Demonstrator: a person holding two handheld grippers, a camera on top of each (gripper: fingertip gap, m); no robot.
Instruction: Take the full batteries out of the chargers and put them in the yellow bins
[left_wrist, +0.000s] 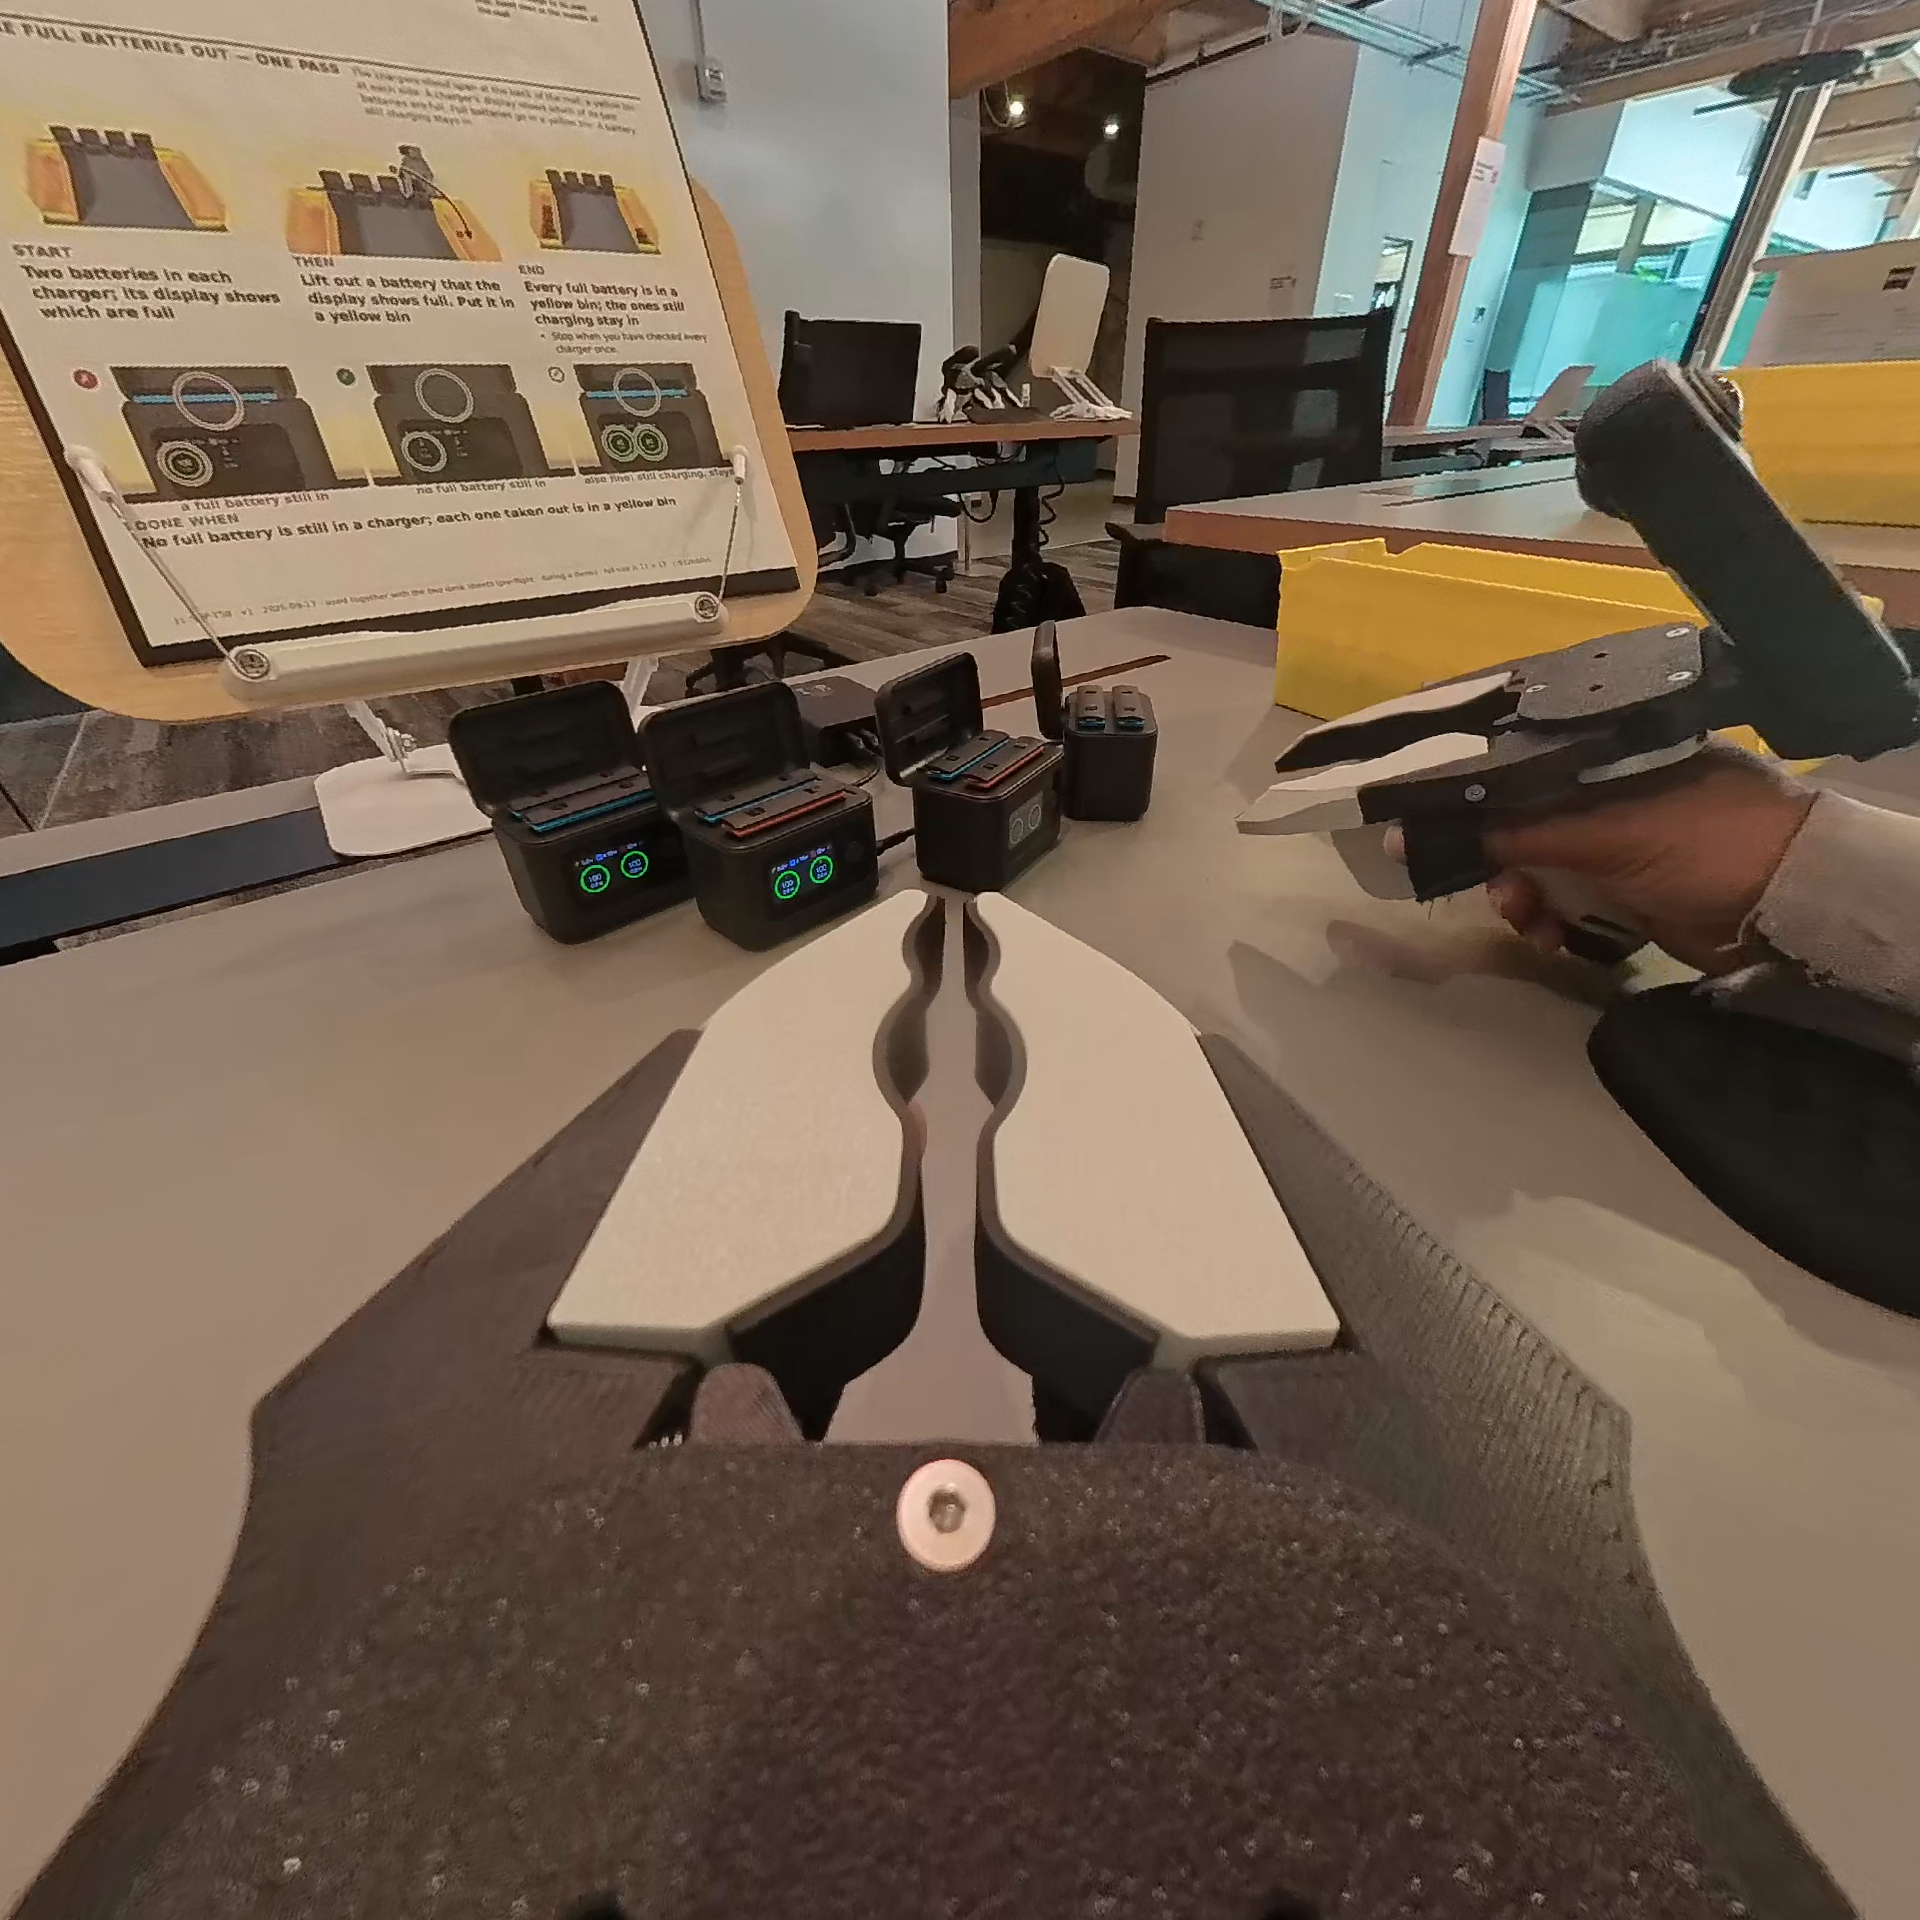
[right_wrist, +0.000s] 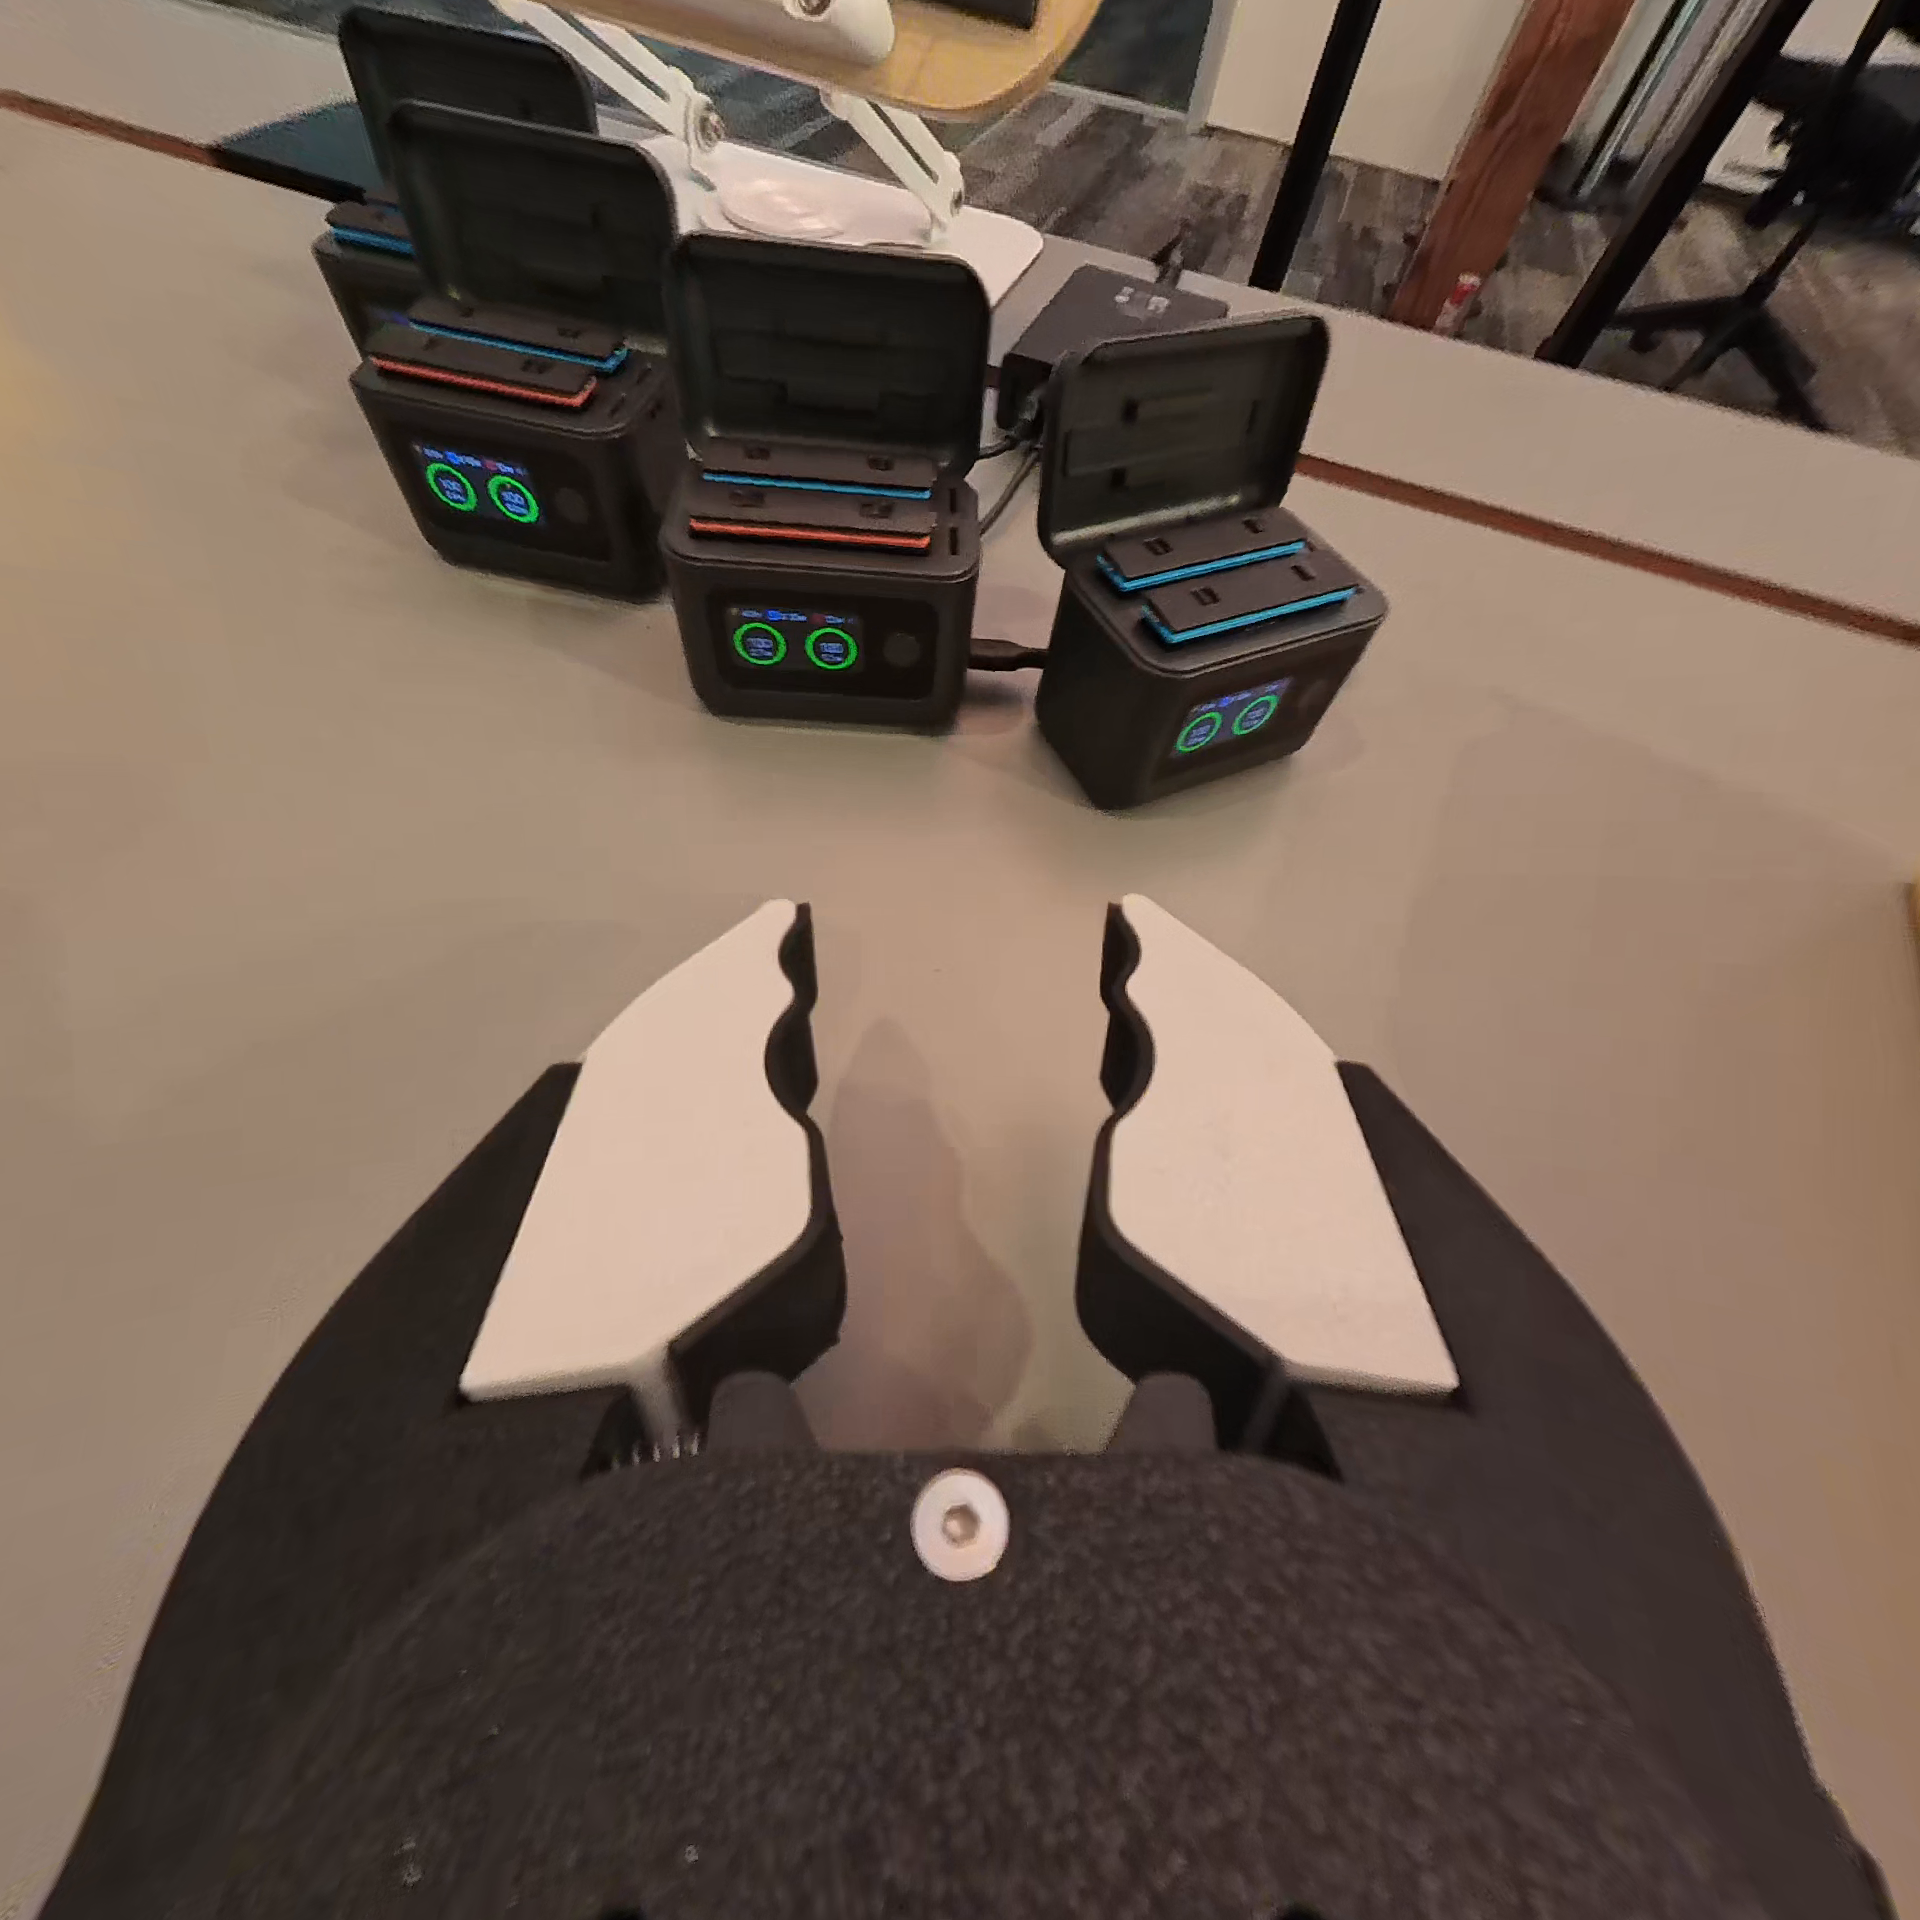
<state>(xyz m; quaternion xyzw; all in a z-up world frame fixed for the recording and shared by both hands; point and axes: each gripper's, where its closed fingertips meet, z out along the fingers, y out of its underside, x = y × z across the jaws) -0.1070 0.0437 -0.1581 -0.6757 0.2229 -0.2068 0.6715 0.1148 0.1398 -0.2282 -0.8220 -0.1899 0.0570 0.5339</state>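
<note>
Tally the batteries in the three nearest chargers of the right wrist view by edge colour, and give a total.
Red-edged batteries: 2
Blue-edged batteries: 4
Total: 6

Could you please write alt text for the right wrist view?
The right gripper, jaws open and empty, hovers over a grey table facing four open-lidded battery chargers, batteries seated, green rings on their displays.
</note>
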